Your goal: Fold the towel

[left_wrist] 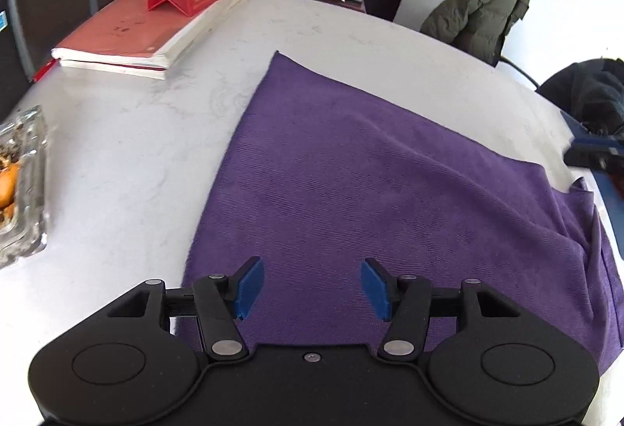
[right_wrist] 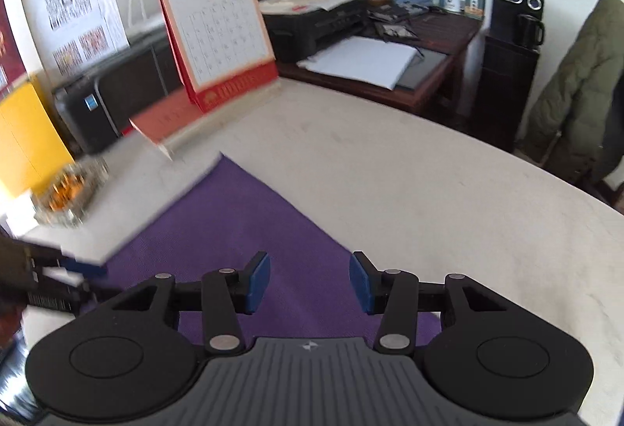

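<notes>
Down low, the left hand-held gripper [left_wrist: 312,287] hangs with its blue pads spread wide and nothing between them, right over the near edge of the purple towel [left_wrist: 351,168]. The right hand-held gripper [right_wrist: 310,281] is released too, pads apart, above the towel's near right part. The towel lies on the pale table [left_wrist: 128,161], mostly flat, with a bunched, doubled flap at its right side, so a fold may already be in it, or it may simply be rumpled. From both grippers it runs straight ahead and away, its long axis pointing toward the far left corner, which aims at the red notebook [left_wrist: 128,32]. Beyond the towel stands the desk calendar [right_wrist: 218,36], the glass ashtray [left_wrist: 21,184] off to its left.
</notes>
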